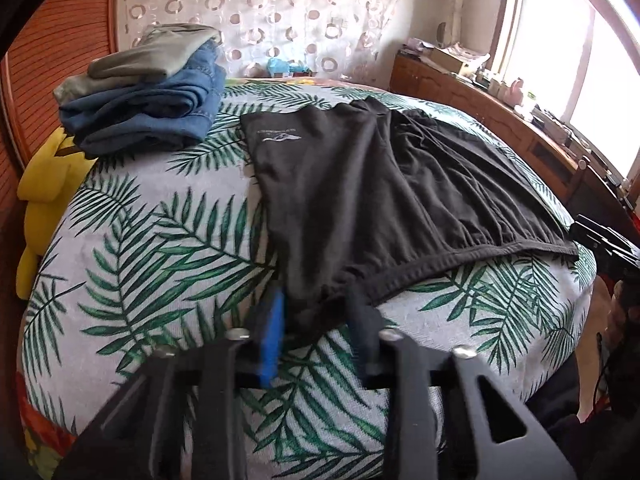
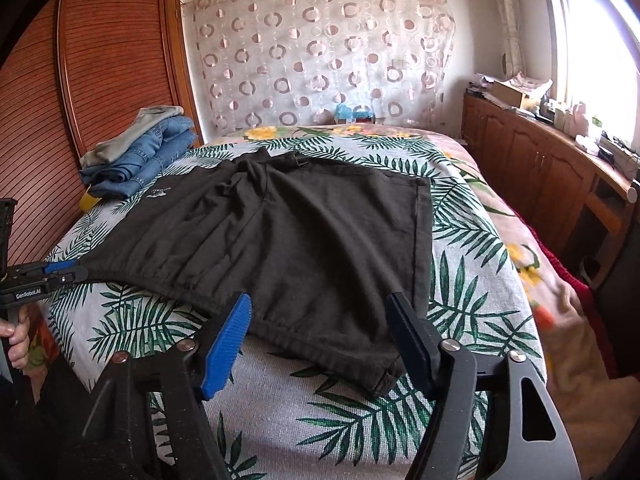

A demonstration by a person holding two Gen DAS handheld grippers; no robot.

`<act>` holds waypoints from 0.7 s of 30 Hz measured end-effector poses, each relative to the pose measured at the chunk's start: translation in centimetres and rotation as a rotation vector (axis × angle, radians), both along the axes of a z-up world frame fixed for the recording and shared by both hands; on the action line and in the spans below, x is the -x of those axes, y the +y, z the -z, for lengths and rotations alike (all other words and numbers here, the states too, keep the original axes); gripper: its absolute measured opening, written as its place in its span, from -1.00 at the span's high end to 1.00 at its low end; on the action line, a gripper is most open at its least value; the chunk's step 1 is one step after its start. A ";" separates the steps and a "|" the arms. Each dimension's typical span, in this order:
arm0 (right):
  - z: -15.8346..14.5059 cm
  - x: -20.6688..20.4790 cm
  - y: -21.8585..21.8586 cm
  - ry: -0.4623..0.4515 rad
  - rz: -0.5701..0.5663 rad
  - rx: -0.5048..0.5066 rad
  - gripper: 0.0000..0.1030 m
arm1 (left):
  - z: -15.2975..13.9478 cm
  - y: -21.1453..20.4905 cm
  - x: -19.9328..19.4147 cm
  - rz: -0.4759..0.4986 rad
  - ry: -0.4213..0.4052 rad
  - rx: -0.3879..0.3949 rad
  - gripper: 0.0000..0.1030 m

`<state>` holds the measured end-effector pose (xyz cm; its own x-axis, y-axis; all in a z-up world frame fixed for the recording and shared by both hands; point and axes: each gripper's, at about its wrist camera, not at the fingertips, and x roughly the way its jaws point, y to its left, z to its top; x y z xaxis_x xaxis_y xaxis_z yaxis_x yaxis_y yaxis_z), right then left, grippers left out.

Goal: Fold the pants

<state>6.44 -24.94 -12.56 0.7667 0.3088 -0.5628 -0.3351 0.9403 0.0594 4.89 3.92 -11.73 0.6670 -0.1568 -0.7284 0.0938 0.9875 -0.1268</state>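
Black pants (image 1: 360,184) lie spread flat on the leaf-print bed cover (image 1: 160,240), with the elastic waistband toward me. My left gripper (image 1: 318,316) is shut on the bunched left corner of the waistband. In the right wrist view the same gripper (image 2: 66,271) pinches that corner at the left edge. My right gripper (image 2: 320,340) is open. Its blue-padded fingers (image 2: 226,340) straddle the right end of the waistband of the pants (image 2: 300,232), and the pads stand clear of the cloth.
A stack of folded jeans and grey clothes (image 1: 148,108) sits at the bed's far left beside a yellow plush toy (image 1: 44,188). Slatted wardrobe doors (image 2: 100,60) stand to the left. A cluttered wooden cabinet (image 2: 540,168) runs under the window on the right. A person's hand (image 2: 16,336) holds the left gripper.
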 end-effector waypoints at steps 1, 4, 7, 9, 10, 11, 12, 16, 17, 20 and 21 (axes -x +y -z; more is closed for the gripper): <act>0.0 0.0 0.0 0.000 0.001 -0.002 -0.31 | -0.1 -0.1 -0.1 0.007 0.001 0.004 0.76; 0.0 -0.1 -0.4 -0.002 0.003 -0.003 -0.30 | -0.8 -0.3 -0.2 0.018 -0.021 0.003 0.85; -0.1 -0.1 -0.7 0.001 0.006 -0.009 -0.30 | -2.1 -0.7 -0.4 0.042 -0.048 0.027 0.88; -0.1 -0.1 -0.8 0.003 0.009 -0.013 -0.30 | -3.1 -1.4 -0.6 0.064 -0.069 0.029 0.88; -0.2 -0.2 -0.8 0.003 0.009 -0.016 -0.30 | -3.5 -1.7 -0.7 0.074 -0.078 0.031 0.88; -0.2 -0.1 -0.9 0.003 0.009 -0.019 -0.30 | -4.1 -2.2 -1.0 0.090 -0.090 0.035 0.88; -0.2 0.0 -1.0 0.003 0.008 -0.022 -0.30 | -4.6 -2.6 -1.2 0.104 -0.098 0.040 0.88; -0.2 0.1 -1.4 0.006 0.009 -0.030 -0.30 | -6.6 -5.0 -2.6 0.181 -0.127 0.077 0.88; -0.2 0.1 -1.4 0.007 0.010 -0.032 -0.30 | -7.3 -5.9 -3.0 0.210 -0.137 0.085 0.88; -0.3 0.2 -1.6 0.008 0.020 -0.036 -0.30 | -9.1 -8.5 -3.9 0.270 -0.179 0.063 0.88; -0.3 0.2 -1.8 0.008 0.022 -0.039 -0.30 | -9.8 -9.4 -4.3 0.292 -0.192 0.063 0.88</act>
